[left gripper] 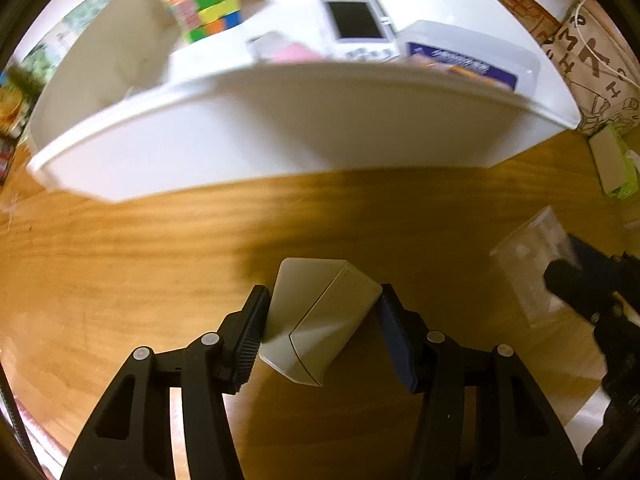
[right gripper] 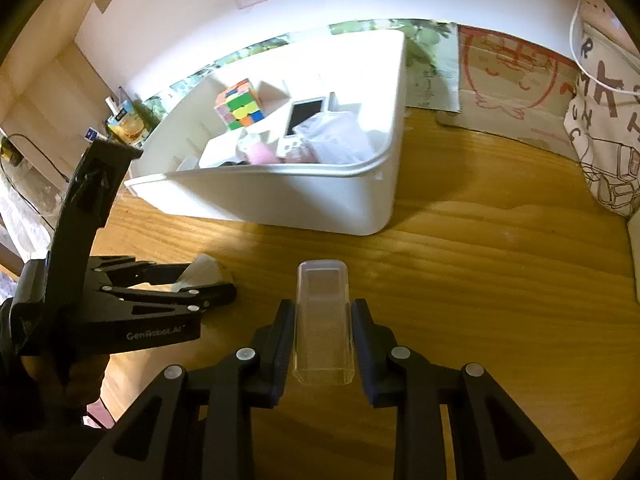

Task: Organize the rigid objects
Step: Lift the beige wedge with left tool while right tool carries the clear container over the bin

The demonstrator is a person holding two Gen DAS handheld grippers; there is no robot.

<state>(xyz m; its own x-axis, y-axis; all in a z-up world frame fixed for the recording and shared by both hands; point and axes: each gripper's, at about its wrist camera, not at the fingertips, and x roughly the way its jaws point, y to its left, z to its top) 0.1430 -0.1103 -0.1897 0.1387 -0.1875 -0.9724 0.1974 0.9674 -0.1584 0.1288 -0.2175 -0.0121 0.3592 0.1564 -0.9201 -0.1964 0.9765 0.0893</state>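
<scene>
My left gripper (left gripper: 324,320) is shut on a small white box (left gripper: 320,320), held tilted above the wooden table; it also shows in the right wrist view (right gripper: 208,284) with the box (right gripper: 204,270). My right gripper (right gripper: 323,328) is shut on a clear plastic case (right gripper: 323,320); this case also shows in the left wrist view (left gripper: 528,264). A white bin (left gripper: 280,136) (right gripper: 320,196) stands ahead. It holds a colourful puzzle cube (left gripper: 206,4) (right gripper: 240,104), a white handheld device (left gripper: 356,24) (right gripper: 302,118), a pink item (left gripper: 296,54) and a blue-labelled box (left gripper: 472,60).
The wooden table (right gripper: 480,280) stretches to the right of the bin. A printed tote bag (right gripper: 604,128) stands at the far right. A cardboard sheet with red drawing (right gripper: 512,68) leans at the back wall. A small green-edged box (left gripper: 612,164) lies at the right.
</scene>
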